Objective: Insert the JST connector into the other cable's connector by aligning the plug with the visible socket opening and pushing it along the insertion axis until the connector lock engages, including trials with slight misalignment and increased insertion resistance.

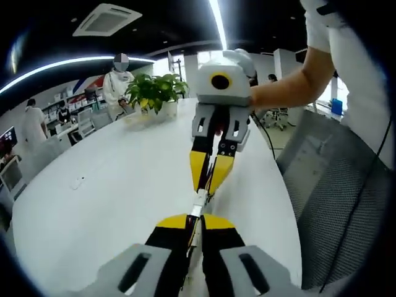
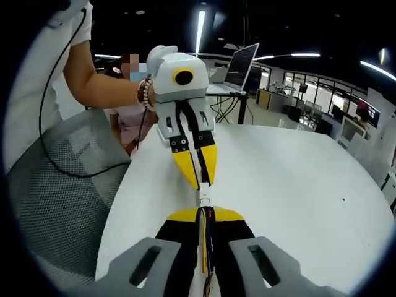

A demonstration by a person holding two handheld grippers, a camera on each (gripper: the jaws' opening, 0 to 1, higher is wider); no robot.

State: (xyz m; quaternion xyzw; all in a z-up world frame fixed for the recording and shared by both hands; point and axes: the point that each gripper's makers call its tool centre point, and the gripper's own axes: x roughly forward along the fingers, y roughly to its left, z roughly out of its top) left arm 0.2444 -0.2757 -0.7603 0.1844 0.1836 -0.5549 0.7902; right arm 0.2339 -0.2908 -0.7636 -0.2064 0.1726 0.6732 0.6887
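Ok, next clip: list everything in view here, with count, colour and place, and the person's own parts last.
Table: one, white, under both grippers.
Potted plant: one, green, far end of table.
Mesh chair: one, grey, beside table.
Laptop: one, open, beyond table.
Connectors: white, small, between the facing jaw tips; whether mated is unclear.
Cable wires: thin, multicoloured, running between the right jaws.
Bystanders: several, background.
Left gripper: yellow-black jaws shut on a cable.
Right gripper: likewise.
Person's arm: behind right gripper.
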